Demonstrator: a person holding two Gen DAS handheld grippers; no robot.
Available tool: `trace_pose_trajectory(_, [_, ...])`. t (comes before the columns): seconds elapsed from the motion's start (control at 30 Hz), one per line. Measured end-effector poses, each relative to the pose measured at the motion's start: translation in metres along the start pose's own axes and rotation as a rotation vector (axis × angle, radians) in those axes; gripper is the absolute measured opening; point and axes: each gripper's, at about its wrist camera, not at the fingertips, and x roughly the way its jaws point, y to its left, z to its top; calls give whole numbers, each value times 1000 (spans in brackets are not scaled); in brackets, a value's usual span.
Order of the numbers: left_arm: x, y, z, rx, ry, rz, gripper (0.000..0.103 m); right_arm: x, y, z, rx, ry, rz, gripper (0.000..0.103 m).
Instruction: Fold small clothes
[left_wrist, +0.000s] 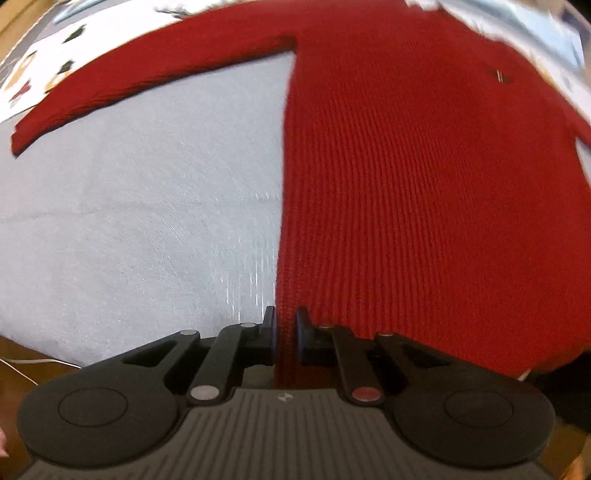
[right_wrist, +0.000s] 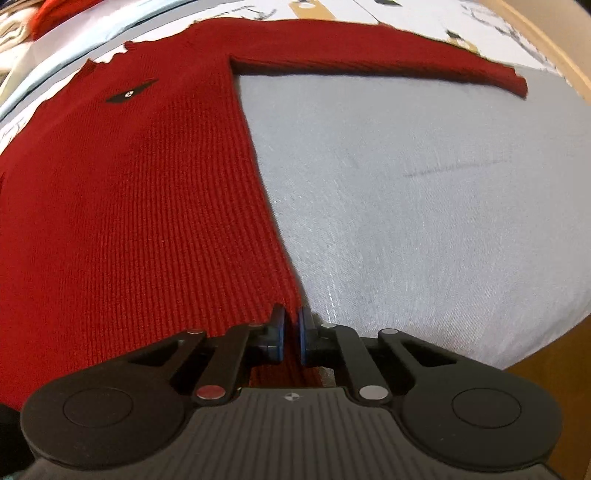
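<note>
A red knit sweater (left_wrist: 424, 184) lies flat on a light grey cloth (left_wrist: 140, 206), front up, with a small dark logo on the chest. Its left sleeve (left_wrist: 129, 88) stretches out to the left. My left gripper (left_wrist: 285, 332) is shut on the sweater's bottom left hem corner. In the right wrist view the sweater (right_wrist: 129, 203) fills the left side and its other sleeve (right_wrist: 388, 62) stretches to the right. My right gripper (right_wrist: 291, 332) is shut on the bottom right hem corner.
The grey cloth (right_wrist: 424, 221) covers the surface on both sides of the sweater. A white patterned sheet (left_wrist: 44, 70) lies beyond the sleeves. A wooden edge (right_wrist: 554, 48) shows at the far right, and wood floor (right_wrist: 546, 358) below the cloth's near edge.
</note>
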Motion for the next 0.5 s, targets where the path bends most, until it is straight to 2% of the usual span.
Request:
trace_pose_trajectory(0.1, [-3,-3,2,-14,-25,21,12,6,3,2,-28,17,-16,8])
trace_pose_trajectory(0.17, [-16,-4,5,-26,-101,24,12,0,2,2,-11,6,-18,8])
trace_pose_trajectory(0.2, [-22,-5,7,-22,-139,10,12,-4,3,2,-1,-8,-17,8])
trace_pose_trajectory(0.27, [-25,-7,9,-30,-159,-42,12,-14,5,3,-9,-64,-6,9])
trace_pose_trajectory(0.37, [-8,-10,11,-32,-73,-89,16,-15,8,1,-46,-92,-8,10])
trace_pose_trajectory(0.4, [-1,-13,11,-19,-34,-85,23,-15,7,-3,-50,-63,-2,10])
trace_pose_trajectory(0.43, [6,-16,10,2,7,-65,24,-8,7,-6,-54,-17,-4,11])
trace_pose_trajectory(0.47, [9,-18,7,27,25,-46,24,-5,6,-10,-63,15,-33,11])
trace_pose_trajectory(0.5, [8,-21,7,39,16,-39,25,-7,7,-13,-73,12,-53,11])
